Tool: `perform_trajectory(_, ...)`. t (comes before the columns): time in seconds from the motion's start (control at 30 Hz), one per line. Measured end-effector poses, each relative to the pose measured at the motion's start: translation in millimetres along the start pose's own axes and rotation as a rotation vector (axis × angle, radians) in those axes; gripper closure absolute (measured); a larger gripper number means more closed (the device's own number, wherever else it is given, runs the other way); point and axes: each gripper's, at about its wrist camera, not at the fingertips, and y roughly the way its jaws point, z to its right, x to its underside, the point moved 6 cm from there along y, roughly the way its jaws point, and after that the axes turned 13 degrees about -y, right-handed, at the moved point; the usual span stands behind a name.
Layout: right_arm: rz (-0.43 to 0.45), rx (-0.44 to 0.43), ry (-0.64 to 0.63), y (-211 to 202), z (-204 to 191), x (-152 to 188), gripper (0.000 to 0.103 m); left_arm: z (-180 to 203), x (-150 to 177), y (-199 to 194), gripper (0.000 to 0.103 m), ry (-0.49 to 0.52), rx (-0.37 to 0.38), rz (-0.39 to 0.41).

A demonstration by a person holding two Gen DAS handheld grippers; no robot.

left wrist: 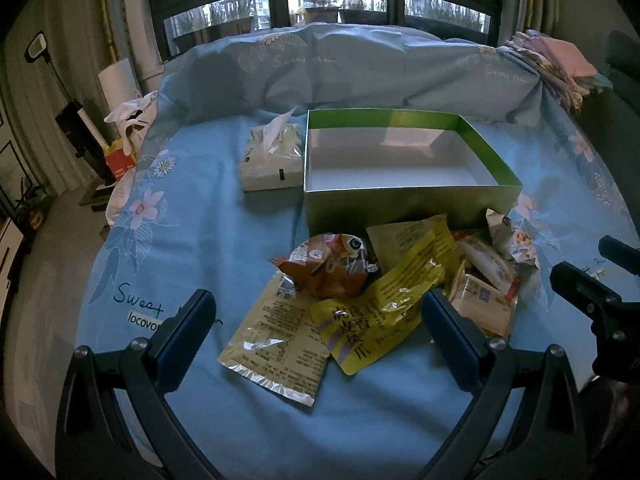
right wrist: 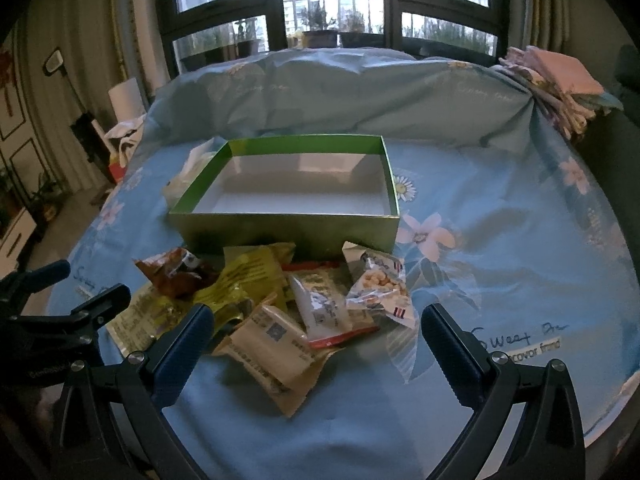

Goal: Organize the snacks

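Observation:
A pile of snack packets lies on the blue floral sheet in front of an open, empty green box (left wrist: 404, 200) (right wrist: 280, 228). The pile holds a brown packet (left wrist: 332, 272) (right wrist: 176, 274), a yellow packet (left wrist: 380, 312) (right wrist: 248, 276), a pale flat packet (left wrist: 280, 344), a beige packet (right wrist: 272, 344), a white red-edged packet (right wrist: 324, 308) and a popcorn packet (right wrist: 384, 284). My left gripper (left wrist: 316, 320) is open above the yellow and pale packets, holding nothing. My right gripper (right wrist: 316, 320) is open over the beige and white packets, holding nothing.
A tissue pack (left wrist: 272, 156) stands left of the box. A rolled blue quilt (left wrist: 340, 72) lies behind it. Folded cloths (left wrist: 556, 64) sit at the back right. The bed's left edge drops to the floor, with a red box (left wrist: 118, 160) there.

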Motion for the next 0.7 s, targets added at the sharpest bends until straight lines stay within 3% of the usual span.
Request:
perform_trajectory(0.53,-0.027,-0.015,-0.014,10.6,-21.9,-1.2,0.0,-17.5,1.7,13.5,0.0,-0.023,0.036,-0.025)
perform_trajectory(0.63,-0.016,-0.091,-0.003,13.7,-32.6,0.6,0.0,-25.0,5.6,23.4,0.0,-0.055,0.115,-0.103)
perform_trajectory(0.7,-0.014,-0.193,0.015,17.4,-45.2,4.8,0.0,-33.9,10.7,33.8,0.0,-0.098,0.191,-0.181)
